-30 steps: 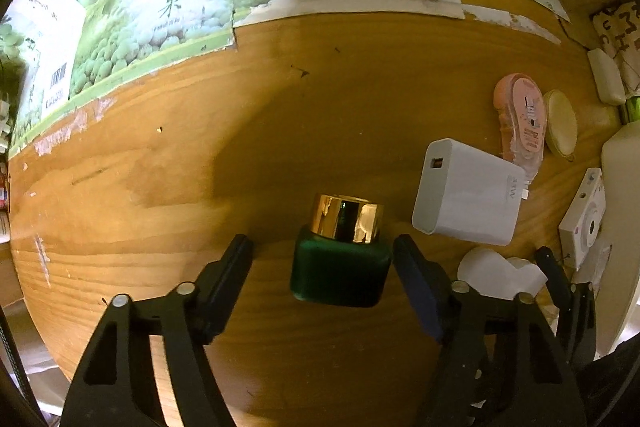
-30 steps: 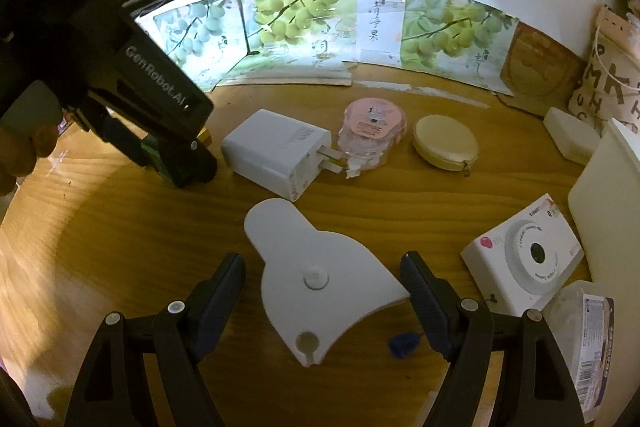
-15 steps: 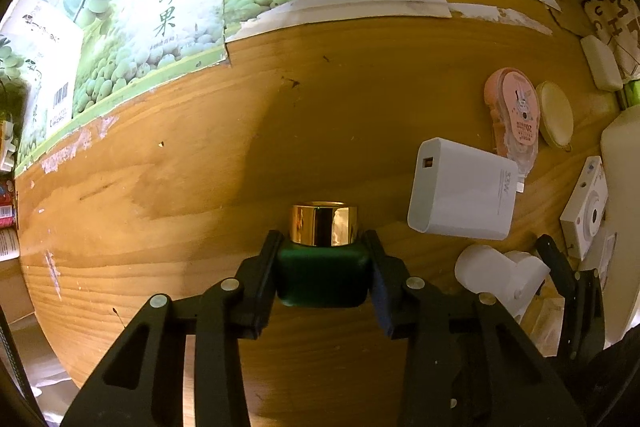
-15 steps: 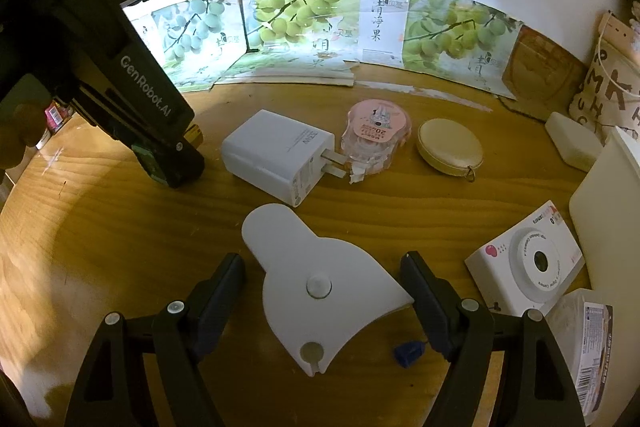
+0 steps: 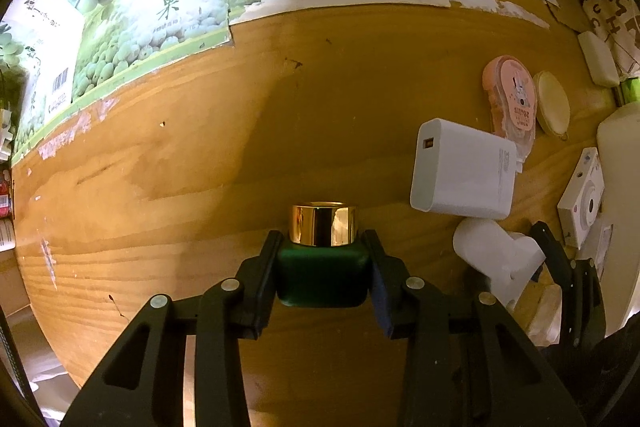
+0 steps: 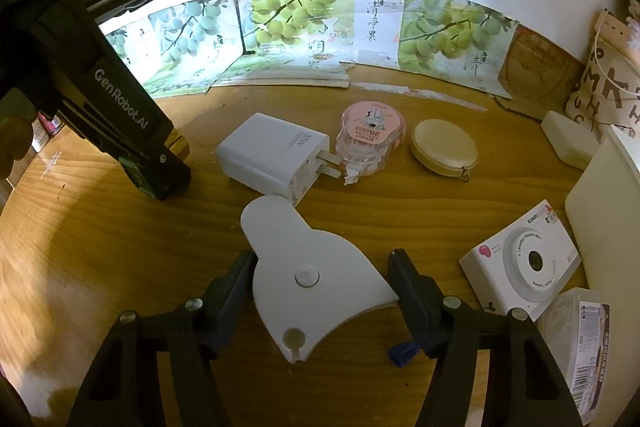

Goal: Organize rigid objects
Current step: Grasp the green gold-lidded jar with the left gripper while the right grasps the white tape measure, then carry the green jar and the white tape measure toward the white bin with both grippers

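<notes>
Left claw (image 5: 323, 259): closed on the green jar (image 5: 322, 277), one pad on each flat side of the dark body. The claw points straight down at the table (image 5: 200, 187). The jar's gold cap (image 5: 323, 223) faces away from the camera, so its axis from base to cap runs along the claw's fingers. Whether the jar still touches the wood cannot be told from this view. The jar sits at the left of the cluster, with open table to its left and rear.

Centre: the white charger (image 6: 274, 163) lies flat, its prongs pointing right toward the pink tape dispenser (image 6: 370, 139), which they touch or nearly touch. The round beige case (image 6: 444, 151) lies just beside the dispenser.

Right claw (image 6: 322, 283): its jaws have just been closing and stand either side of the white flat piece (image 6: 312, 267). The left pad appears at the piece's edge; the right pad shows a narrow gap, so no firm grip is confirmed. The piece lies flat, its long axis running from the rounded narrow end, near the charger, to the wide fanned end toward the camera.

Far right: the white toy camera (image 6: 524, 263) lies lens up, near a white bin (image 6: 600, 211).

Assessment: the task is at an early stage. One item is gripped, a second is being taken, none is visibly put away, and the remaining items lie loose.
</notes>
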{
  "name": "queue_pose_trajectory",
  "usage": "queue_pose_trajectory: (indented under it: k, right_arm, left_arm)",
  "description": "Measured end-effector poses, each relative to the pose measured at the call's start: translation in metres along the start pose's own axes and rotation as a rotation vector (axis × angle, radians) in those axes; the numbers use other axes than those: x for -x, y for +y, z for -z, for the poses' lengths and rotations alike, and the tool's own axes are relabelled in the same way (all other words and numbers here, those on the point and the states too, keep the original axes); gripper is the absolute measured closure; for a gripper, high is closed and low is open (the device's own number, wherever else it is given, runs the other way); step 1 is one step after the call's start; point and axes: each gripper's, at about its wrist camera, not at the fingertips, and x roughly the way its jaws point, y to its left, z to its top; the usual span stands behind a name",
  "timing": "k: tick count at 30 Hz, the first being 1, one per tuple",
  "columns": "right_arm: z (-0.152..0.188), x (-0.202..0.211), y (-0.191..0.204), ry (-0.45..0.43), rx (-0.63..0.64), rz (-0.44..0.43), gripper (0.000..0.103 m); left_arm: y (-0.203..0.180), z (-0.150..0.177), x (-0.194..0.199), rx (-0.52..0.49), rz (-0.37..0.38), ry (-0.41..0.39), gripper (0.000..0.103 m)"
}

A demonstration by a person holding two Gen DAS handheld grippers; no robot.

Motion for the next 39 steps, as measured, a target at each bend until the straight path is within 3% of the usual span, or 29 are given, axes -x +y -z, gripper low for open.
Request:
queue_pose_trajectory:
  k: [22,39]
  right_arm:
    - [0.003,0.009,0.003,0.076,-0.032,-0.020,0.038]
    - [0.002,0.059,0.010,0.048,-0.016,-0.060,0.038]
  left_arm:
    - [0.012,0.023,0.013,-0.007,0.009,-0.015,0.060]
    - [-0.001,0.064,0.037,-0.052,0.005,-0.035,0.060]
